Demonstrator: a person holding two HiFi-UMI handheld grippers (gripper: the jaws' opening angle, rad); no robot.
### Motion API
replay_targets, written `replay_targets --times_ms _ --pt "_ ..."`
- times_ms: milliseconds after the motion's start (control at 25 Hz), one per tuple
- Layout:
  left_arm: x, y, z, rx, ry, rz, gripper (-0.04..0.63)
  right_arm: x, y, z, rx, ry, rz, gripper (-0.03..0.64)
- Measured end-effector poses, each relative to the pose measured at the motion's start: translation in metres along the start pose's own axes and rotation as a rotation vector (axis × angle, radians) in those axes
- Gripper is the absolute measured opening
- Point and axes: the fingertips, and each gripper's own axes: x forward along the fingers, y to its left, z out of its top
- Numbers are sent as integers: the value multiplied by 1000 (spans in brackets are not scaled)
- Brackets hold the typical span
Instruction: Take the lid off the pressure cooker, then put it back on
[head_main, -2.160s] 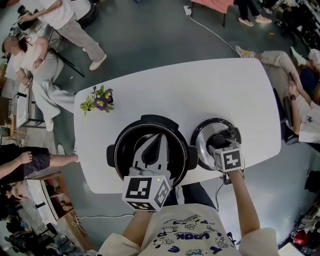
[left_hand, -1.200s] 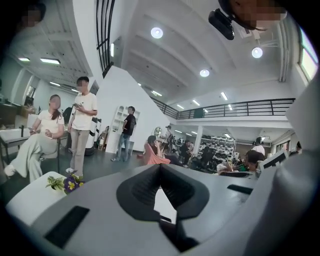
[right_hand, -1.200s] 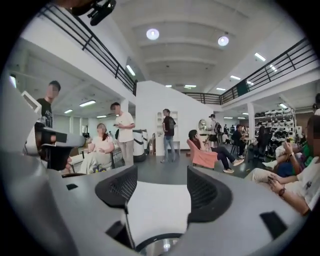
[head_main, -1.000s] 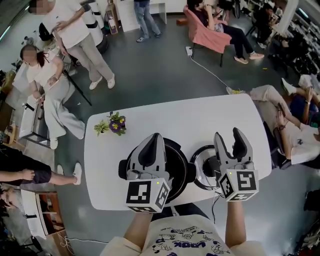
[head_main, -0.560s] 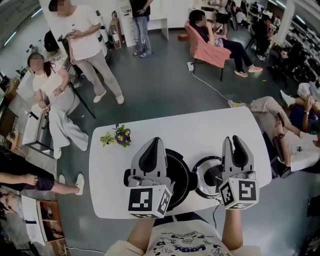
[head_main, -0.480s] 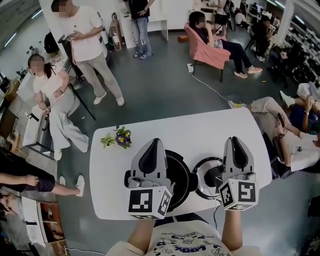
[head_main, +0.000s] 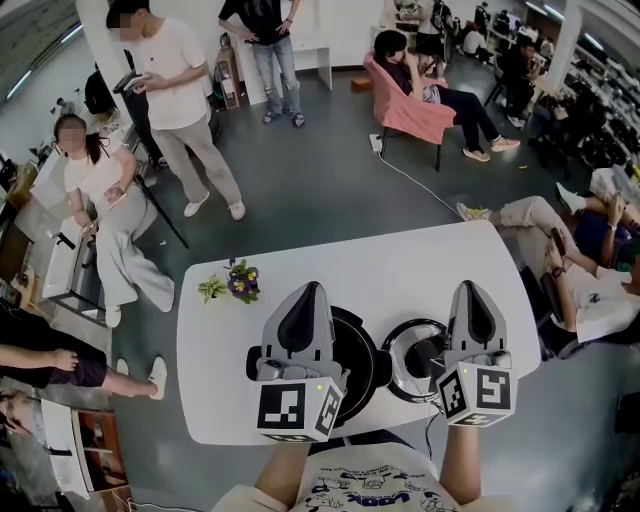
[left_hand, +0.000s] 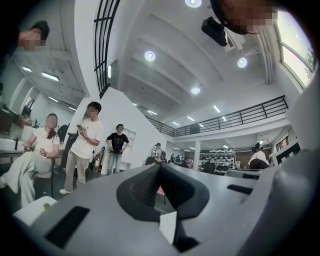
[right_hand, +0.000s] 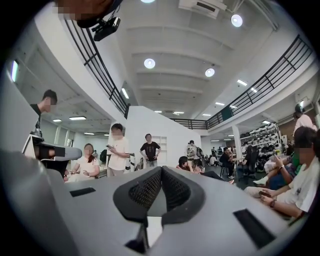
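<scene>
The black pressure cooker pot (head_main: 358, 352) stands open on the white table (head_main: 420, 265), half hidden behind my left gripper (head_main: 307, 292). Its round lid (head_main: 405, 352), with a black knob, lies on the table just right of the pot, under my right gripper (head_main: 472, 290). Both grippers hover above the table and point level, away from me. In the left gripper view the left gripper (left_hand: 160, 168) is shut with nothing in it. The right gripper (right_hand: 161, 171) has just been closing and now stands shut, with nothing between its pads.
A small pot of purple flowers (head_main: 238, 283) sits at the table's far left corner. Several people stand or sit on the floor beyond the table, and a seated person (head_main: 590, 290) is close to its right end. A cable (head_main: 415, 175) runs across the floor.
The right gripper's jaws, open a second ago, have closed on nothing. Both grippers have risen from the pot and lid. The head view has tilted up towards the room.
</scene>
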Motion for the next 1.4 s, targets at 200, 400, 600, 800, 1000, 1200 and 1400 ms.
replay_targets --times_ms 200,400,600,800,1000,1200,1400 --pt "0 -2 -4 -2 5 -2 14 -2 -4 -4 -2 13 -6 11" --pt "-1 -1 -9 -3 14 -1 14 -2 -3 -11 -8 40 1 11" --pt "0 -7 -11 -6 27 -2 14 -2 -9 -16 -22 76 0 11" --pt "1 -10 -14 -9 44 1 14 -3 -16 -27 5 136 -11 23" --pt "4 -3 -28 -18 70 4 14 1 -19 -54 19 199 -4 48" --pt "4 -3 -35 -27 91 5 14 -2 -21 -80 18 273 12 102" --pt "5 -1 -49 -33 123 7 14 -9 -24 -125 -2 399 32 163"
